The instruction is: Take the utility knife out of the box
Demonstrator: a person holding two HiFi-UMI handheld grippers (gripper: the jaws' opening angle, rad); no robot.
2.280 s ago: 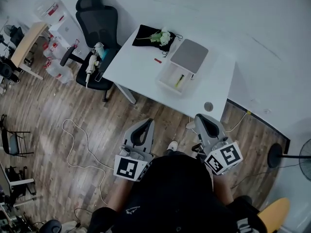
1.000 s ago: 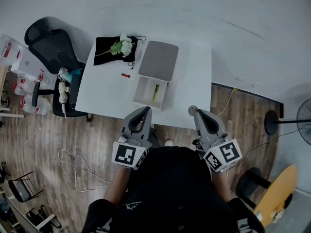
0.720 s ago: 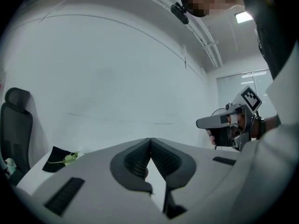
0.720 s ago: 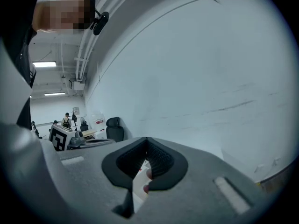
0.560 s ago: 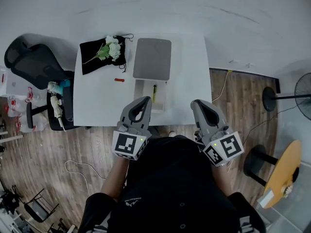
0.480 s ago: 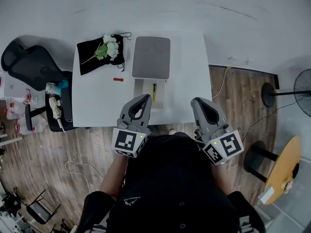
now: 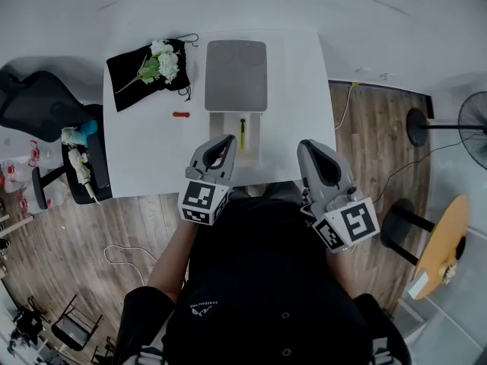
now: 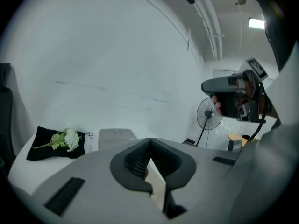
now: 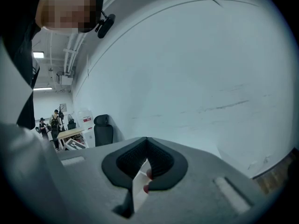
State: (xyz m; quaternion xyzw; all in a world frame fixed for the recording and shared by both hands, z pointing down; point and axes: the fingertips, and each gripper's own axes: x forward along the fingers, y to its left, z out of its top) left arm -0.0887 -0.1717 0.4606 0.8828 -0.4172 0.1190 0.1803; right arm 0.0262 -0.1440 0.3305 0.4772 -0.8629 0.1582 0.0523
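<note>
- Far left of the white table [image 7: 137, 154]: a black cloth pouch [image 7: 129, 78], soft and creased, with a sprig of white artificial flowers [image 7: 158, 59] lying on it. Well clear of the job; ignore it.
- Just right of that, a small red piece [image 7: 179, 115] lies alone on the bare top. It is too small to identify.
- Centre, far side: a flat grey lid [image 7: 236, 74], a rounded rectangle with a matte face. It sits beyond the box, touching or nearly touching its far end, so the opening is free to you from above.
- Centre, nearer you: the shallow white box [image 7: 215, 139], rigid and straight-walled, open. The utility knife [image 7: 242, 131] lies inside, a slim yellow-and-dark bar running lengthwise near the right wall. Judged: tight against that wall, so expect little room for a pad on that side.
- Your left gripper [image 7: 227, 139] hangs over the box's near left corner, its ribbed black pads pressed together, nothing between them. Likely just arriving; spread it before you reach in.
- Your right gripper [image 7: 306, 144] sits at the table's near right edge, apart from the box, pads likewise pressed together and empty. Probably held back to steady the box.
</note>
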